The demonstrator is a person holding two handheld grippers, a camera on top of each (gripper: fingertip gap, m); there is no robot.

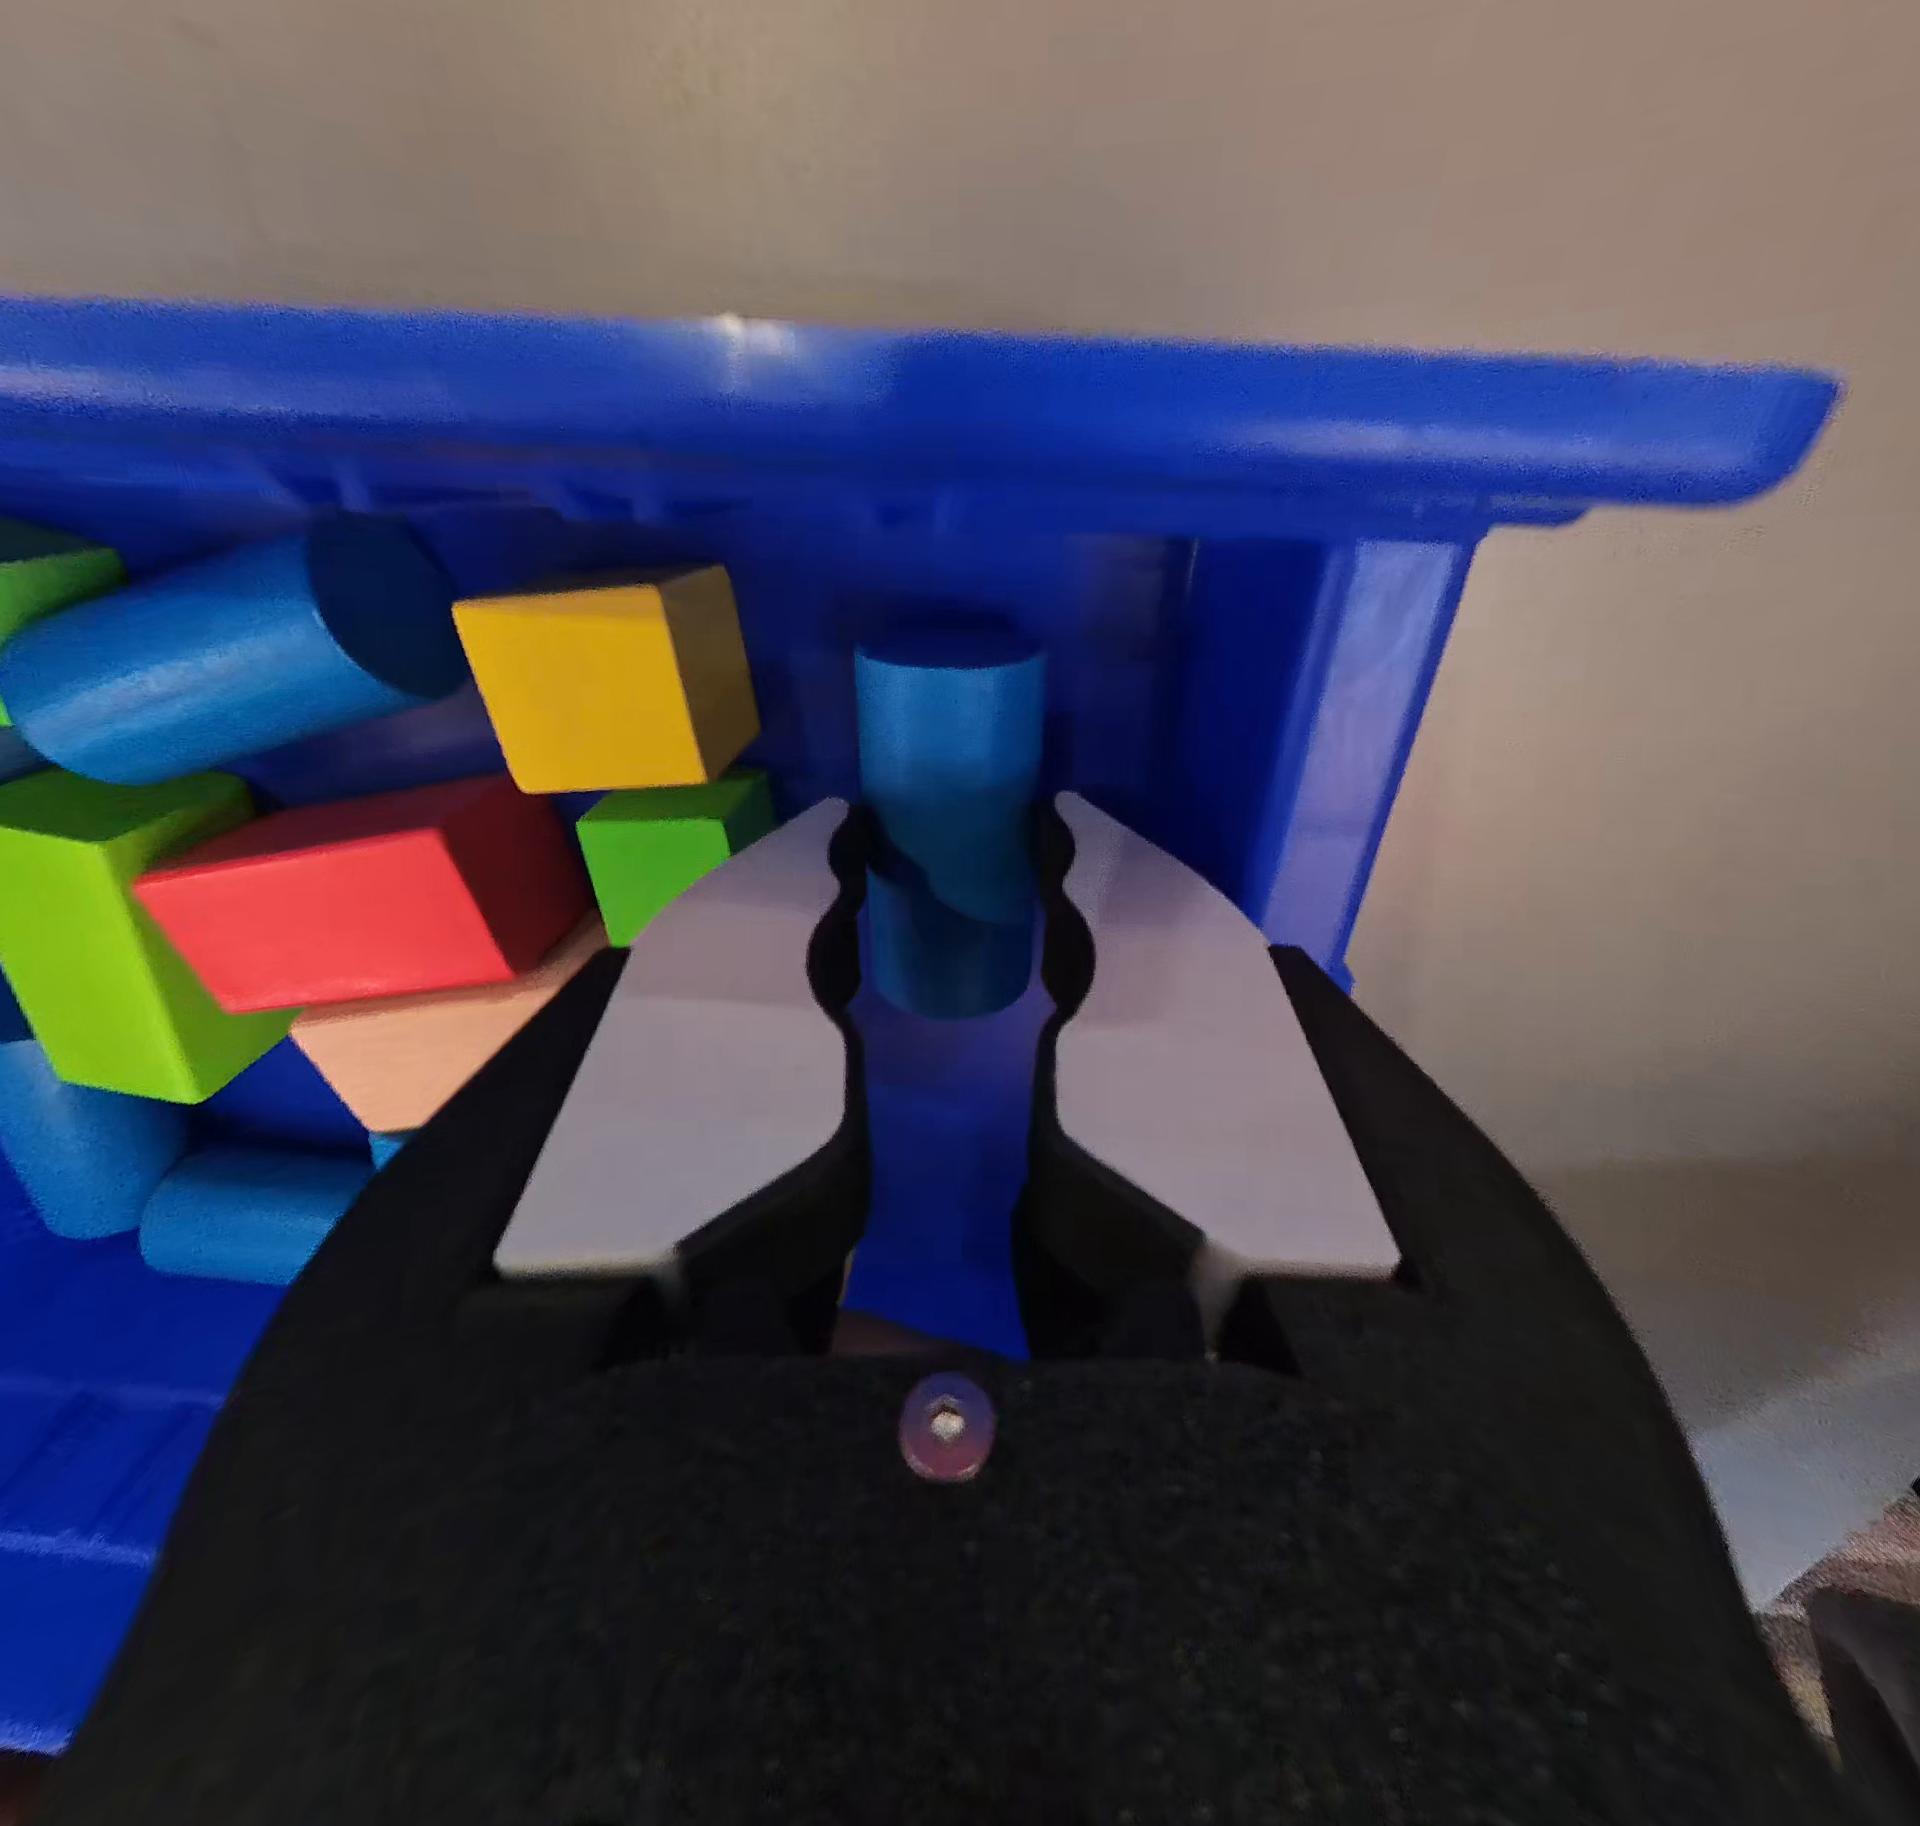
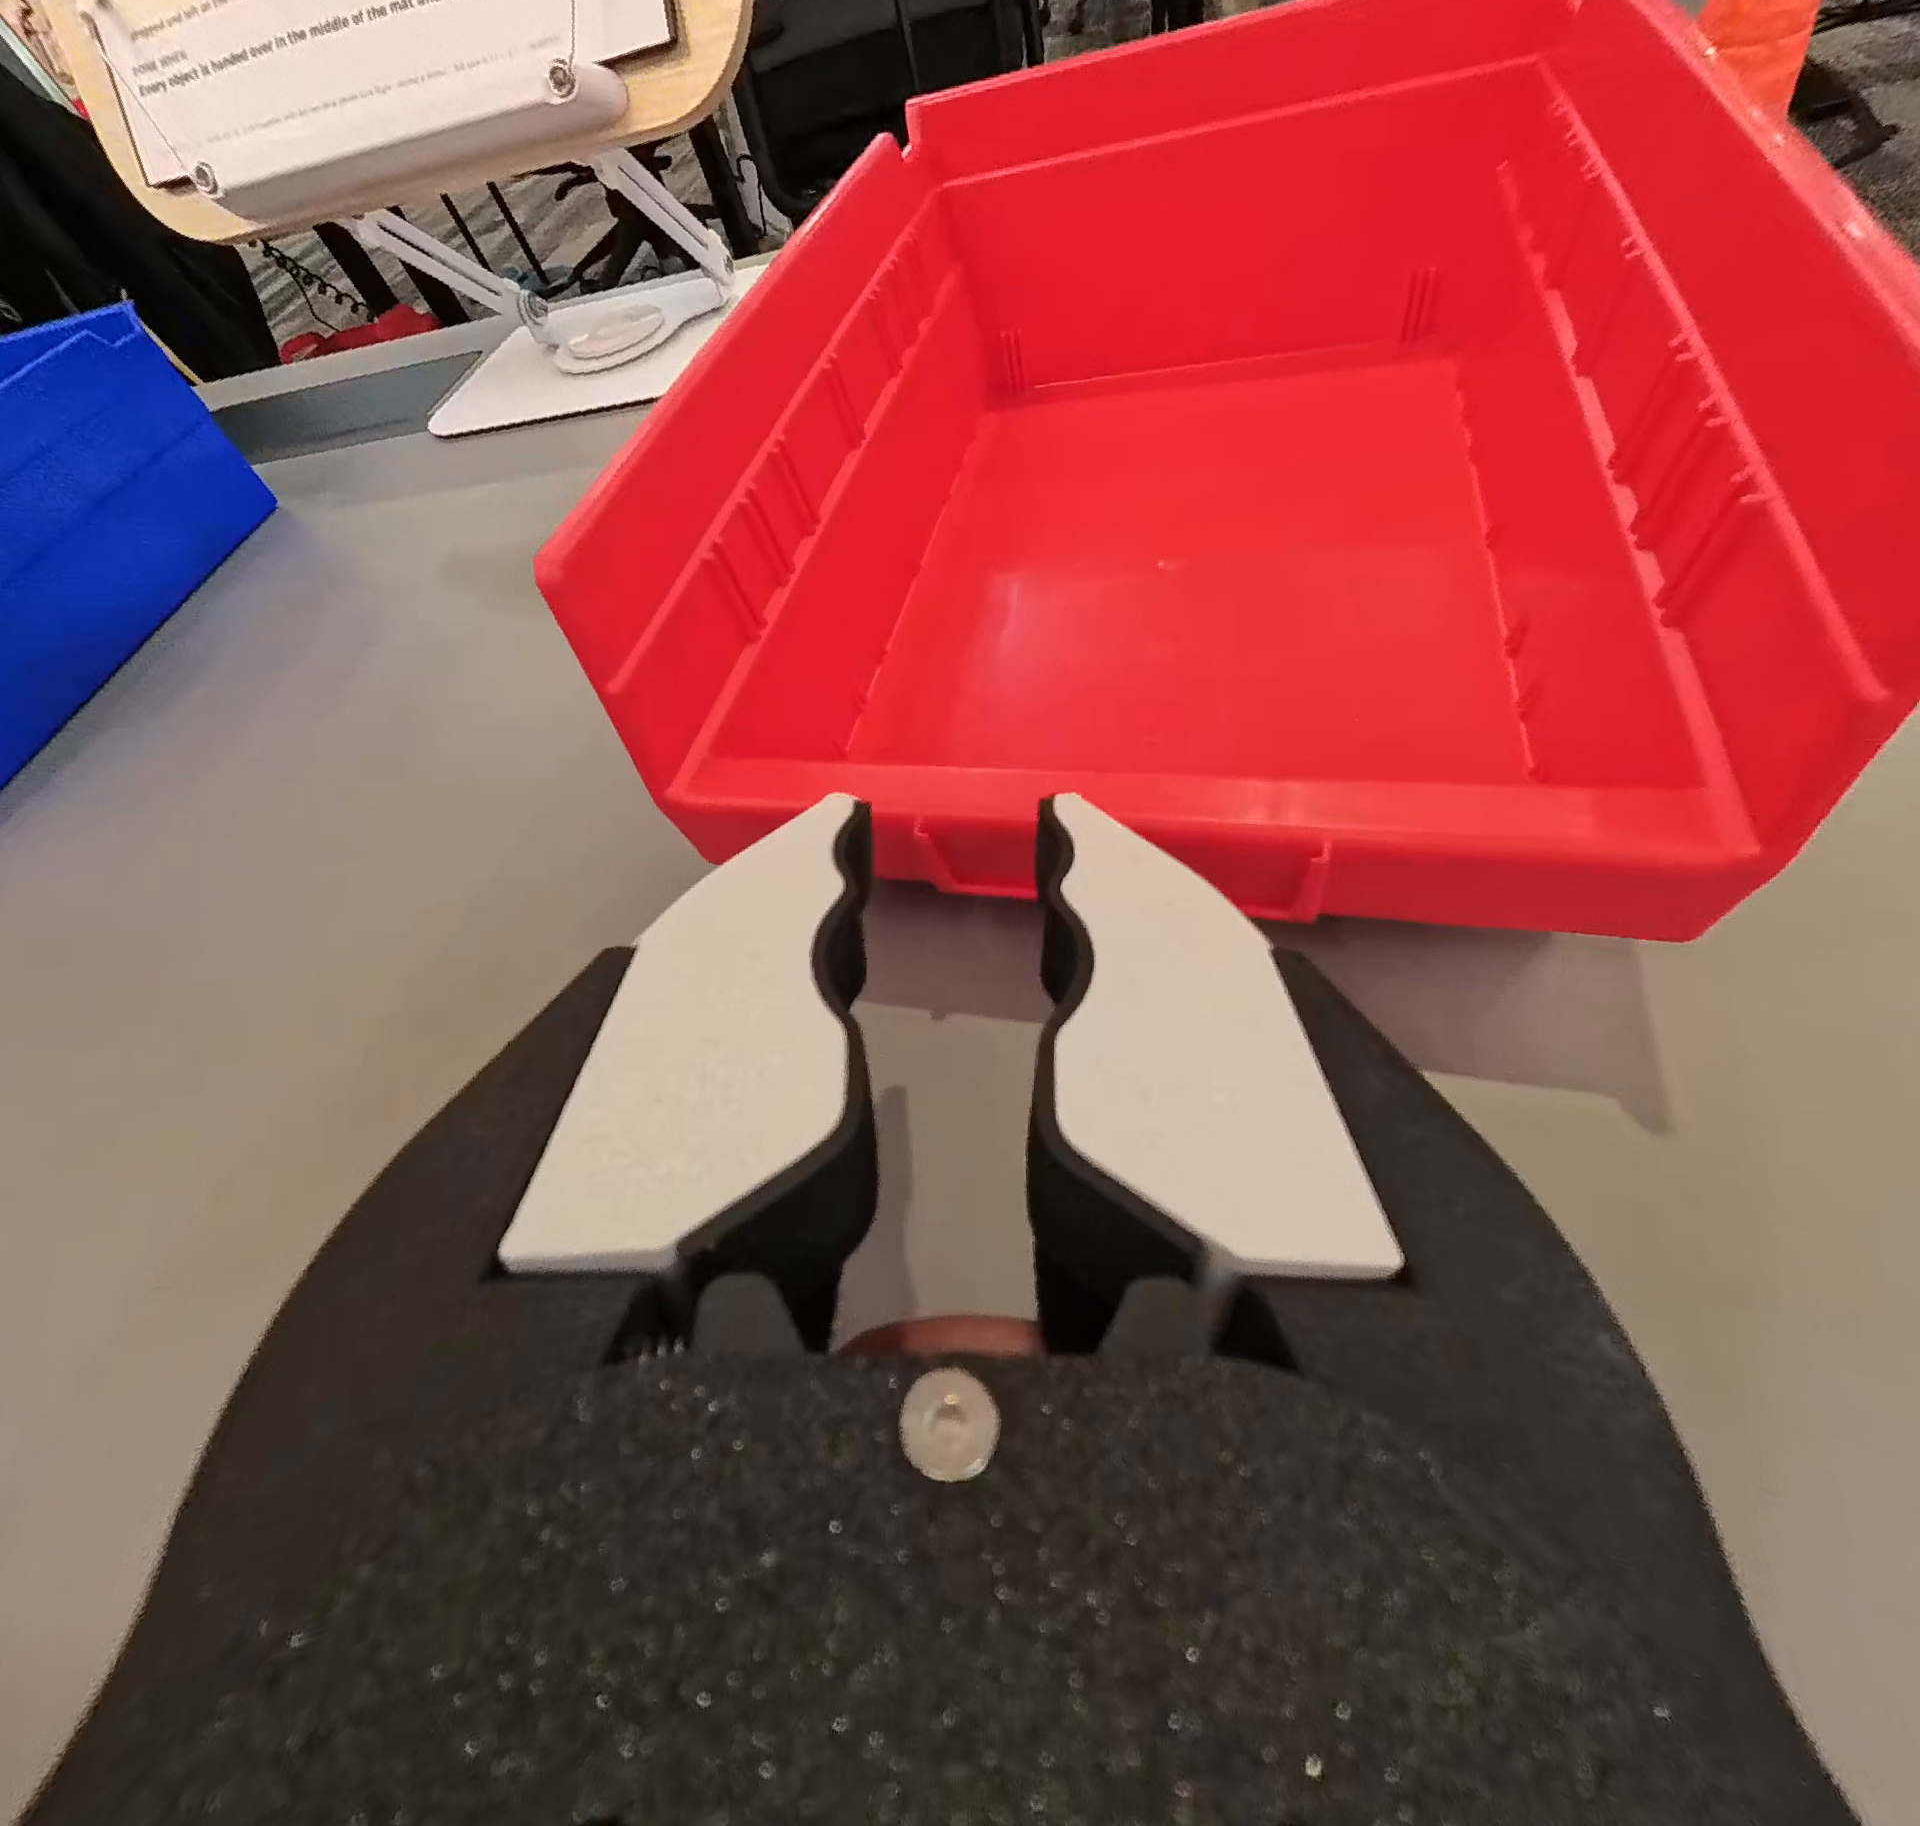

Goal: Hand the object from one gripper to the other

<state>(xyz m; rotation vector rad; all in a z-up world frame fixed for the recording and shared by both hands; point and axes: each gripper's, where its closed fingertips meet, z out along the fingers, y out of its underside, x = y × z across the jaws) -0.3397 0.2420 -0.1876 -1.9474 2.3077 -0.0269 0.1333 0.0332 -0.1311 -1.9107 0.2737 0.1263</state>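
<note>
Red bin [image 2: 1247, 550] sits on the grey table [image 2: 312, 841], nothing in it; a blue bin [image 1: 935, 405] holds mixed blocks: red [image 1: 353, 893], yellow [image 1: 608, 675], green [image 1: 94, 935]. Left gripper [image 1: 948, 841] reaches into the blue bin, fingers clamped on an upright blue cylinder [image 1: 948, 727]. Right gripper [image 2: 948, 841] hangs just before the red bin, fingers parted, holding nothing.
</note>
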